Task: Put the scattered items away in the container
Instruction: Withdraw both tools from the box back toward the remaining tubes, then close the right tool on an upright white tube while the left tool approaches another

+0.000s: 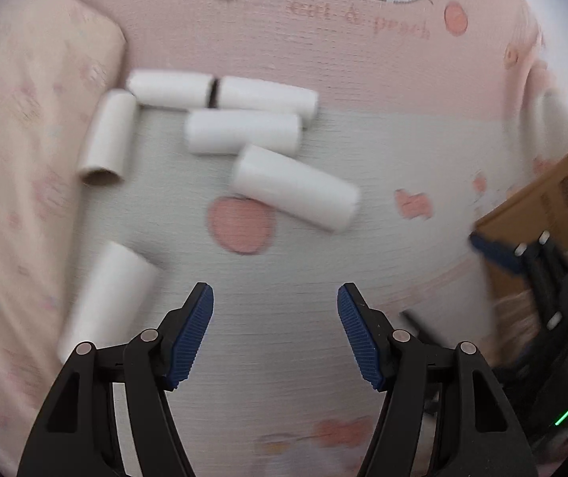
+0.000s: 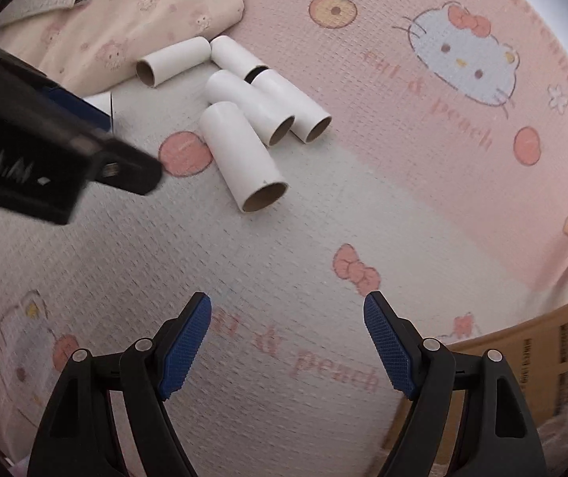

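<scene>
Several white cardboard tubes lie on a pink and white patterned bedsheet. In the left wrist view the nearest tube lies just left of my open, empty left gripper, another tube lies ahead of it, and a cluster lies further back. In the right wrist view the tubes lie ahead and left of my open, empty right gripper. A brown cardboard box sits at the lower right, partly behind the right fingers; it also shows in the left wrist view.
A folded cream patterned cloth lies left of the tubes, also seen in the right wrist view. The left gripper's body crosses the left of the right wrist view. The right gripper shows by the box.
</scene>
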